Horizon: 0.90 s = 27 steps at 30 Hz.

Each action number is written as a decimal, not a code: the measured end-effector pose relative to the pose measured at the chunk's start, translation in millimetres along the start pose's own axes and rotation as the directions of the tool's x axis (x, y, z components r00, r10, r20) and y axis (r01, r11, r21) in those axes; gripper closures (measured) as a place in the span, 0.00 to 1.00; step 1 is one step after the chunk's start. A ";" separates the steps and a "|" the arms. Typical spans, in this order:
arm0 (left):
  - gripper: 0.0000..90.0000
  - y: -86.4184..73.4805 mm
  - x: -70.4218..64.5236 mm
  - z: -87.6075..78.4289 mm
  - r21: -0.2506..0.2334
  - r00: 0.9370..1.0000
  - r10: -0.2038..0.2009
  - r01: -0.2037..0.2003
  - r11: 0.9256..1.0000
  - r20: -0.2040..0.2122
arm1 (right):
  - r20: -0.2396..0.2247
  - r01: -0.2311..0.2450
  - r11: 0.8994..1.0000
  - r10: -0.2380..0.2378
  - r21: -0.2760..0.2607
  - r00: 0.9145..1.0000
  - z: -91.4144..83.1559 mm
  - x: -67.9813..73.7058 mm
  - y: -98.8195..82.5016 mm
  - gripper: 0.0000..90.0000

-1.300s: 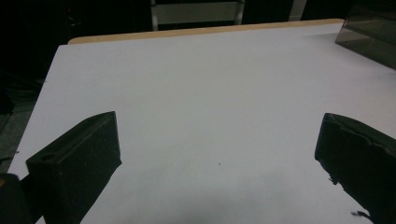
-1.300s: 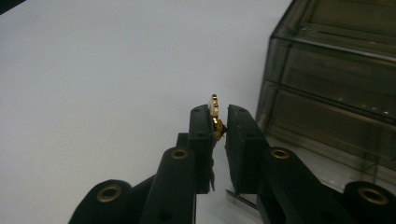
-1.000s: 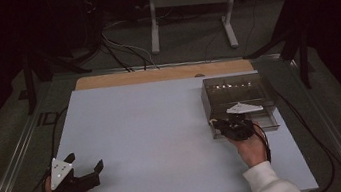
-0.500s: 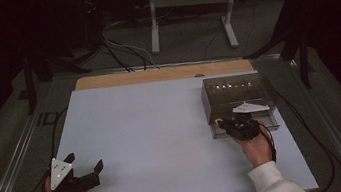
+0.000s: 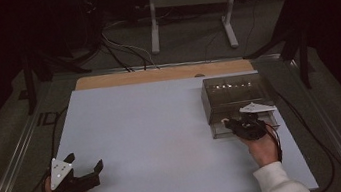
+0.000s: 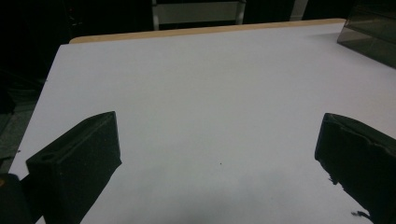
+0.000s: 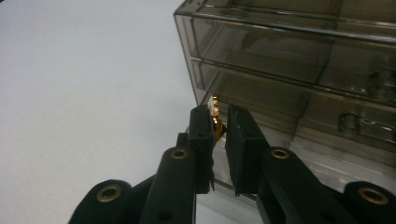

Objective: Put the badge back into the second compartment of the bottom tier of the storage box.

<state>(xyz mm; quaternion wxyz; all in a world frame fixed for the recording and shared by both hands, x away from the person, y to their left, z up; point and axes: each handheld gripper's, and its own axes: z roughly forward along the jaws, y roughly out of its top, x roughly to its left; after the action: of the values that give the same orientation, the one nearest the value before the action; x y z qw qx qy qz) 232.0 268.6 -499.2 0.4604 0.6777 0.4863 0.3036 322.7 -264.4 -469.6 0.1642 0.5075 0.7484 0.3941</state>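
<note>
Right claw (image 7: pixel 219 135) sits at the near left corner of the smoky transparent plastic drawer box (image 5: pixel 237 97), which stands near the right edge of the pale blue-white table (image 5: pixel 153 128). Its jaws are pinched nearly together on a small gold metal knob (image 7: pixel 216 125) at the box's lowest drawer front. Left claw (image 5: pixel 86 167) rests at the near left corner of the table, jaws spread wide, holding nothing.
</note>
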 end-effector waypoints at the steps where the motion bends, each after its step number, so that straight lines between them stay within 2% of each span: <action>1: 0.01 0.0 0.0 0.0 0.000 1.000 0.000 0.000 1.000 0.000 | 0.002 -0.002 1.000 0.002 0.001 1.000 -0.5 -1.1 -0.5 0.90; 27: 0.01 -0.1 0.1 0.6 0.002 1.000 -0.001 0.001 1.000 -0.001 | 0.064 -0.064 0.997 0.061 0.046 0.996 -7.4 -39.4 -14.9 0.90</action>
<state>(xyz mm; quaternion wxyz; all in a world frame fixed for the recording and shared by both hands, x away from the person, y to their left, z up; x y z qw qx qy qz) 232.5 268.5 -499.5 0.4595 0.6779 0.4871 0.3034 325.5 -305.3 -482.2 0.1627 0.5465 0.7361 0.3648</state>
